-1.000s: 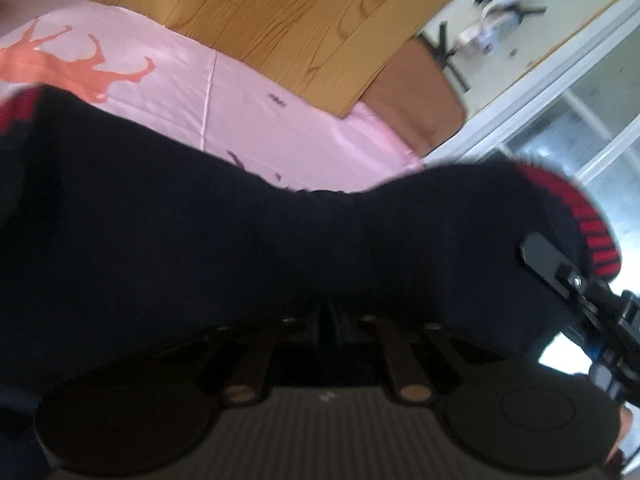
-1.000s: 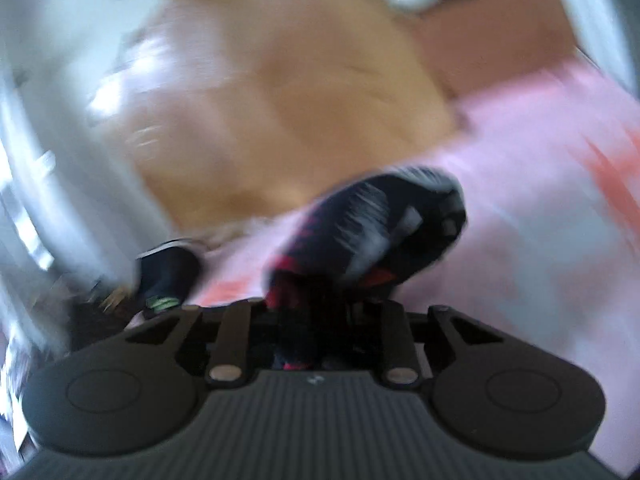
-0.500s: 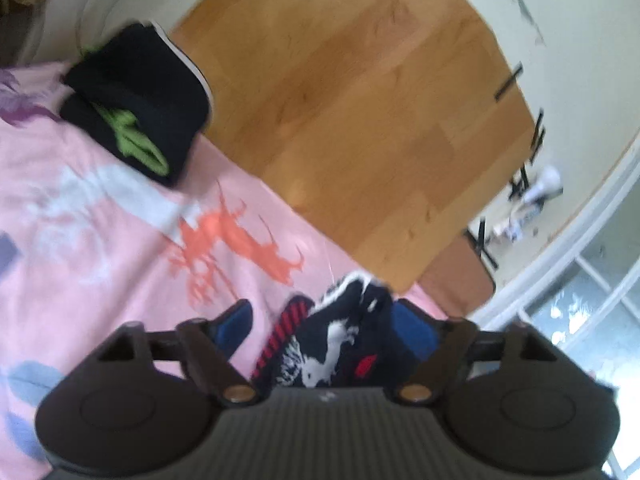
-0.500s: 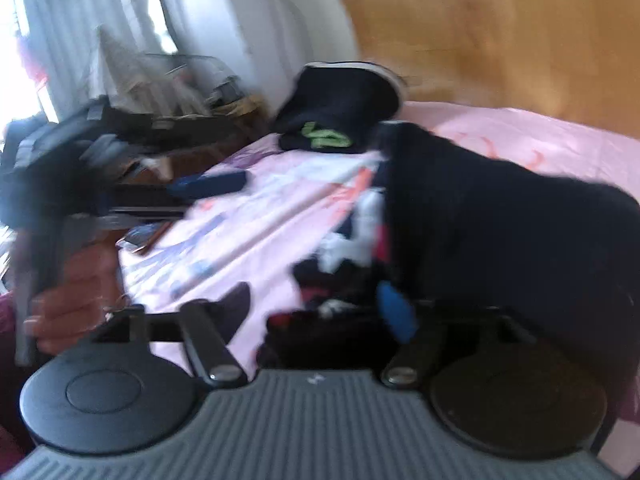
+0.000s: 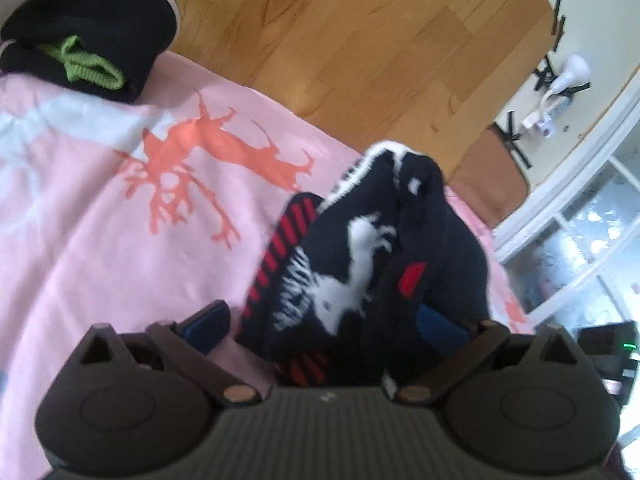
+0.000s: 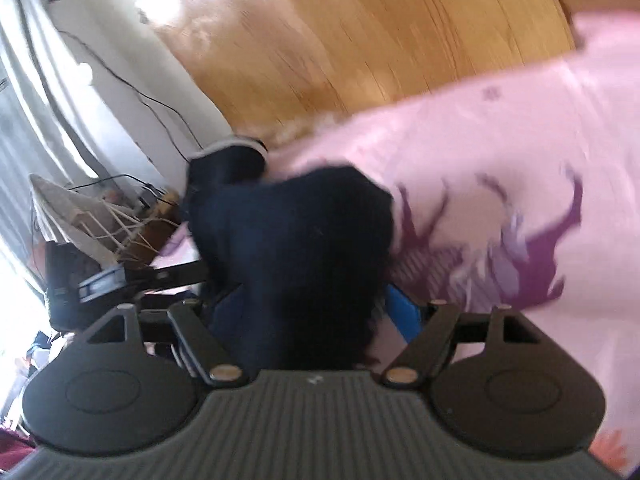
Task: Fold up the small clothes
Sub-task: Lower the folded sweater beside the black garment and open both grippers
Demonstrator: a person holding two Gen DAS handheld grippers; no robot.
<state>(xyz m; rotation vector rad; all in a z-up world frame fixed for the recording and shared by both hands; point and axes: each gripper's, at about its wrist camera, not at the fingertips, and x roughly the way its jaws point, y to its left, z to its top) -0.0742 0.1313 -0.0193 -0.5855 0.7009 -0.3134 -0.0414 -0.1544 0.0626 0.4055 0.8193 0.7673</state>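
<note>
Left wrist view: left hand-held gripper (image 5: pixel 324 320) spread wide around the soft, limp navy sock bundle (image 5: pixel 360 264); grip its thick folded edge.

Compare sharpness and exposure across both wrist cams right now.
Left wrist: mostly sharp, dark sock bundle and pink sheet readable, window bright. Right wrist: heavy motion smear across wood floor and sheet, blown-out highlights at the left edge.

A bed (image 5: pixel 100 240) covered by a pink sheet (image 6: pixel 500 128) printed with orange and purple deer shapes carries a bunched dark sock (image 5: pixel 360 264) with white and red patterns and, well apart at its edge by the wooden floor (image 5: pixel 340 32), a folded black garment (image 5: pixel 92 28) with green trim.
</note>
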